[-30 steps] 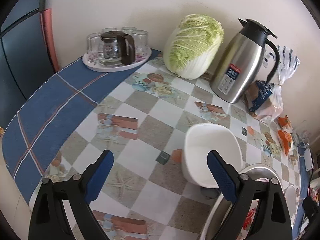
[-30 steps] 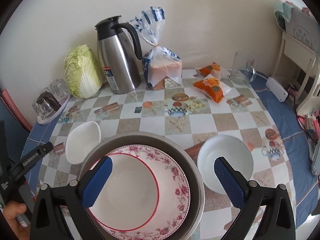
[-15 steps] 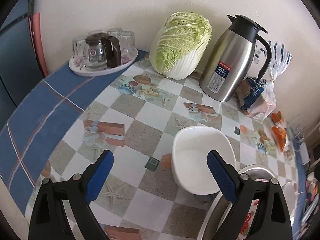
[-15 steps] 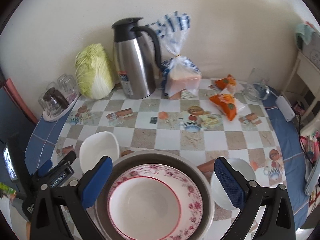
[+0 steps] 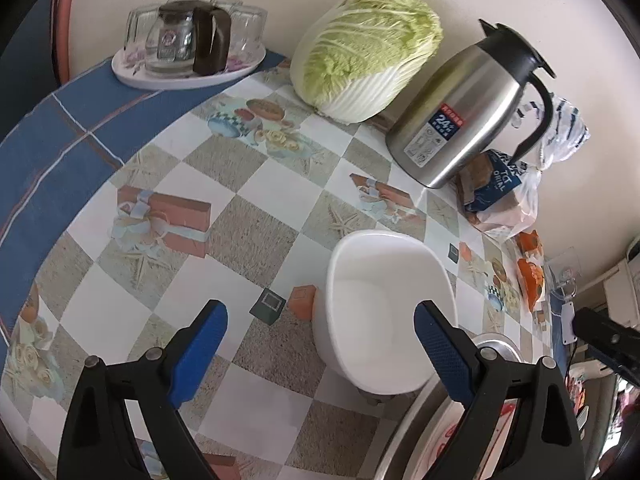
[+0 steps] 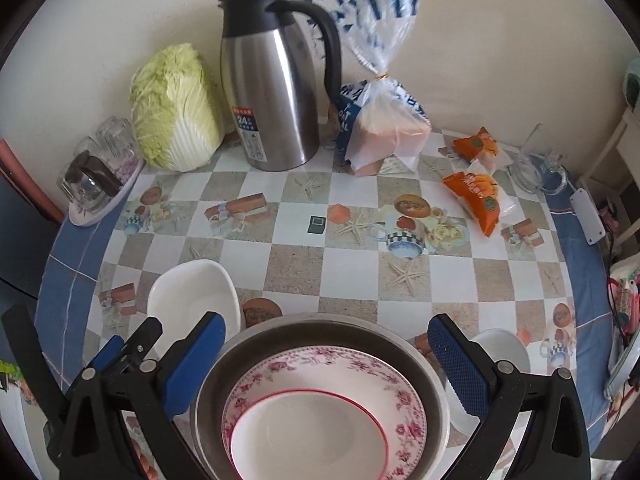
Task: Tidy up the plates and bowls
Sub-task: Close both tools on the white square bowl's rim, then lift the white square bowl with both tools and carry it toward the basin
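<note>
Both tongs open, L (image 5: 320, 344) & R (image 6: 326, 356). White bowl (image 5: 386, 308) on desk (image 6: 348, 264) by metal basin (image 6: 320, 332) w/ floral plate (image 6: 332, 384). Behind: cabbage (image 5: 364, 52), thermos (image 6: 276, 96), bread bag (image 6: 384, 120). Checkered cloth, cream wall.

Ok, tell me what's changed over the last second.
The left gripper has closed in on the squarish white bowl, jaws still open, nothing held. The right gripper has pulled back toward the metal basin, so the round white bowl now sits partly behind its right finger; it is open too. The dishes, flask and cabbage have not moved on the table.
</note>
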{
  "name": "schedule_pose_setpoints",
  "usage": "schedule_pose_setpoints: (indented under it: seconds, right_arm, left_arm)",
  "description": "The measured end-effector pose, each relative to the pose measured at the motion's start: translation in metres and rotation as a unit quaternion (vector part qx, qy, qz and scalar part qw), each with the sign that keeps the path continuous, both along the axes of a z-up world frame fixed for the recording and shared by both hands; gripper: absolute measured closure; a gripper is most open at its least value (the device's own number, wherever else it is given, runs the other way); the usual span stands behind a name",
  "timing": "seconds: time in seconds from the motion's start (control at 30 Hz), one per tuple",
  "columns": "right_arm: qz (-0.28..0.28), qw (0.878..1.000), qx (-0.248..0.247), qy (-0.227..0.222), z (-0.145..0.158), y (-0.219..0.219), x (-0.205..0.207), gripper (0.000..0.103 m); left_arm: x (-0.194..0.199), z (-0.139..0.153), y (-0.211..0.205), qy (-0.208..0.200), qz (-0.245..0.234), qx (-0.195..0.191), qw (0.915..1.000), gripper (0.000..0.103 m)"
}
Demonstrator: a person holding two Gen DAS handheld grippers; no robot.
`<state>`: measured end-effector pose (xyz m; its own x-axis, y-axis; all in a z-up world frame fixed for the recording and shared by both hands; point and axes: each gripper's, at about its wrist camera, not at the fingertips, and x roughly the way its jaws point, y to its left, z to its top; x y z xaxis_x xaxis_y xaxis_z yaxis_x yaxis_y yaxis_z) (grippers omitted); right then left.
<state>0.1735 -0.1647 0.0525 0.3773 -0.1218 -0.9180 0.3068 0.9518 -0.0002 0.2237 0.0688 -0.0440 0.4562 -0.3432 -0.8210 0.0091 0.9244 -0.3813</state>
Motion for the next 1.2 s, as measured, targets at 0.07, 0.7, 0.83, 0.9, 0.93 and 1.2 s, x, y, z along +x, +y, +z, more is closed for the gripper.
schedule_pose_setpoints:
  seconds: [0.07,0.7,0.83,0.9,0.93,1.2]
  right_arm:
    - [0.002,1.000,0.007,0.009,-0.010,0.007,0.006,0.003]
    - [0.030,0.998,0.006,0.049,-0.066,0.042,0.046,0.055]
    - [0.049,0.997,0.013,0.053,-0.073,0.051,0.051,0.065]
    - [0.059,0.997,0.011,0.056,-0.076,0.056,0.052,0.071]
    - [0.062,0.996,0.011,0.058,-0.078,0.057,0.052,0.073]
    - [0.091,0.993,0.010,0.071,-0.087,0.076,0.056,0.090]
  left_arm:
    - [0.003,-0.004,0.001,0.008,0.001,-0.004,1.0000,0.009]
    - [0.018,-0.027,-0.011,0.040,-0.011,-0.004,0.9991,0.044]
    - [0.019,-0.033,-0.012,0.050,-0.015,-0.008,0.9986,0.065]
    - [0.019,-0.036,-0.011,0.052,-0.017,-0.014,0.9984,0.076]
    - [0.019,-0.036,-0.011,0.051,-0.018,-0.020,0.9984,0.079]
    - [0.017,-0.034,-0.003,0.046,-0.007,-0.019,0.9988,0.088]
